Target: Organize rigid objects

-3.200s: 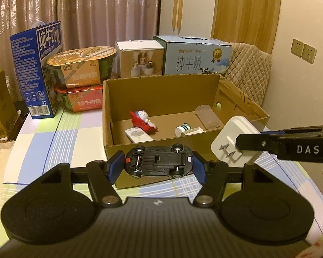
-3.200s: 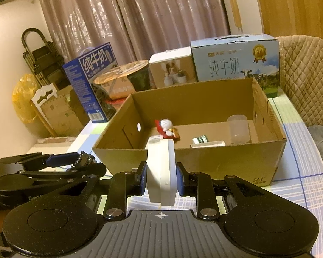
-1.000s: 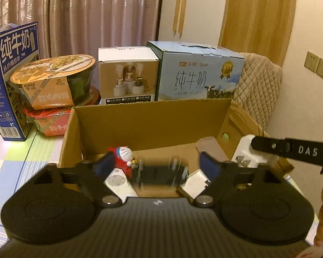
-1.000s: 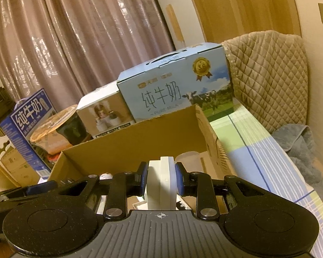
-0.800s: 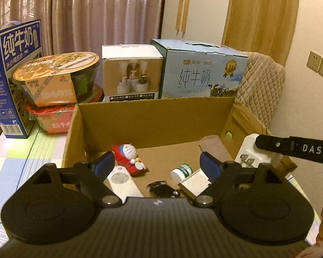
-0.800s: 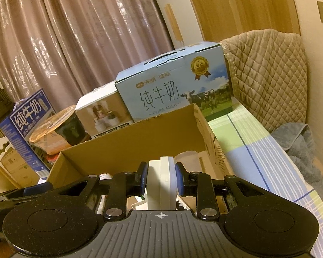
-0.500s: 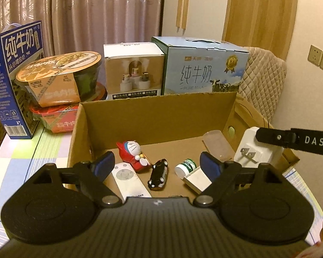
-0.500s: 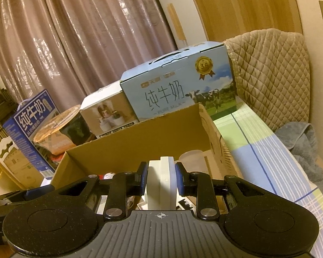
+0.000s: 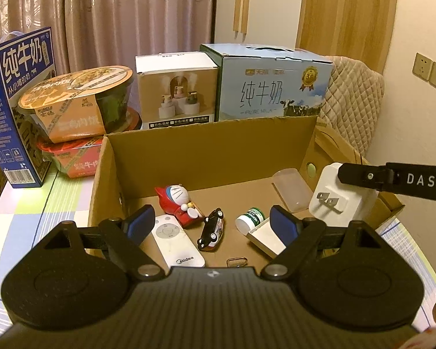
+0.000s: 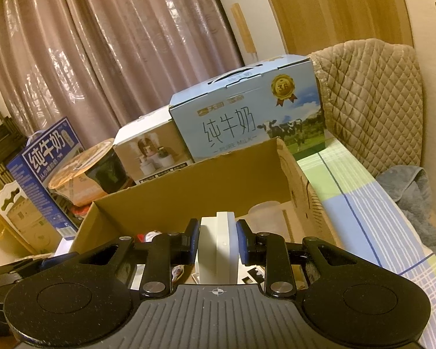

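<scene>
The left gripper (image 9: 210, 221) hangs with its blue pads spread wide and nothing between them, over the near wall of the open cardboard box (image 9: 209, 148). The right gripper (image 10: 218, 240) is clamped on a white plug adapter (image 10: 218, 250), gripped by its flat faces; from the left wrist view the adapter (image 9: 338, 196) hangs at the box's right wall, its two metal prongs facing the camera, under a black finger marked "DAS".

On the box floor lie a white remote control (image 9: 177, 240) lettered "Midea" by the near left corner, a red and blue Doraemon figure (image 9: 178, 200) just behind it, a small black toy car (image 9: 212, 229) in the middle, a white bottle with a green label (image 9: 250, 219) on its side, a small white carton (image 9: 266, 238) partly hidden by the left gripper's right pad, and a clear plastic cup (image 9: 292, 189) tipped over toward the far right corner. A wire clip (image 9: 237, 261) lies at the near wall.

Behind the box stand a pale blue milk case (image 9: 271, 87) reading "PURE MILK" (Chinese characters above, a "36" medal at its corner), a white humidifier box (image 9: 175, 87), two stacked instant noodle bowls (image 9: 75, 110) and a dark blue milk carton (image 9: 17, 104). All sit on a checked tablecloth (image 10: 363, 203); a quilted chair back (image 10: 372, 99) and a grey towel (image 10: 412, 195) are off its right edge.
</scene>
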Demonstrator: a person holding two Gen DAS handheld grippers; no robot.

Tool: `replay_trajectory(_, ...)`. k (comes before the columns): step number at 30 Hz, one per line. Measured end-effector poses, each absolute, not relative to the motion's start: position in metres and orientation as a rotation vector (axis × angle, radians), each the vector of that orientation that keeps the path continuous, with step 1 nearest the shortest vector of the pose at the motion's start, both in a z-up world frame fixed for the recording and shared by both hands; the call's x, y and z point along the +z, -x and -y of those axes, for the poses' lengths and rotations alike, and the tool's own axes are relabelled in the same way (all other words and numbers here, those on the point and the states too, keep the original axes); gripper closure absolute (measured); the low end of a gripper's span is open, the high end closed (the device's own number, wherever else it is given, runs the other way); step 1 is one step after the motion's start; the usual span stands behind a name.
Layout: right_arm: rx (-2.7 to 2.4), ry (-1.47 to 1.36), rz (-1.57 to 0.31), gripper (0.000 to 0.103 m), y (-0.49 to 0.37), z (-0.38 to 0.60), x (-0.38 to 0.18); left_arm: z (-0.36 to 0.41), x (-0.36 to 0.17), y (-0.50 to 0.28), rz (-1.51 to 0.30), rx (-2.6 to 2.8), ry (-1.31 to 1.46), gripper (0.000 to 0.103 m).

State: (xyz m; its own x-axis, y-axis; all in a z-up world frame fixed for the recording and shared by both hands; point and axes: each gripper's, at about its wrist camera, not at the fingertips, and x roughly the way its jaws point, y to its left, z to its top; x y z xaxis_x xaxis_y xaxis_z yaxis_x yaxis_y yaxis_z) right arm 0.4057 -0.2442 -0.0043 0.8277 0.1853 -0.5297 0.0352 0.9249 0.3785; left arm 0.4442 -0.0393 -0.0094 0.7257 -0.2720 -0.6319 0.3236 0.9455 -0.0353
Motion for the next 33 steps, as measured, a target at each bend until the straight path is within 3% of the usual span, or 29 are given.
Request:
replay_trajectory(21, 0.117, -0.400, -0.554, 0.079, -0.405, 0.243, -0.002, 0.038, -0.010, -0.445, -0.685, -0.323, -0.079, 0.020)
replay_trajectory(23, 0.111, -0.409, -0.535, 0.070, -0.405, 0.244, -0.002, 0.037, -0.010, -0.445, -0.685, -0.318, -0.081, 0.020)
replay_trajectory(24, 0.110, -0.421, -0.524, 0.051, -0.404, 0.245, -0.001, 0.036, -0.010, -0.445, -0.685, -0.315, -0.083, 0.020)
replay_trajectory(25, 0.108, -0.437, -0.507, 0.039, -0.403, 0.247, -0.001, 0.035, -0.010, -0.445, -0.685, -0.312, -0.085, 0.020)
replay_trajectory(33, 0.072, -0.435, -0.506, 0.038, -0.400, 0.254, 0.001, 0.033, -0.010, -0.444, -0.683, -0.300, -0.094, 0.020)
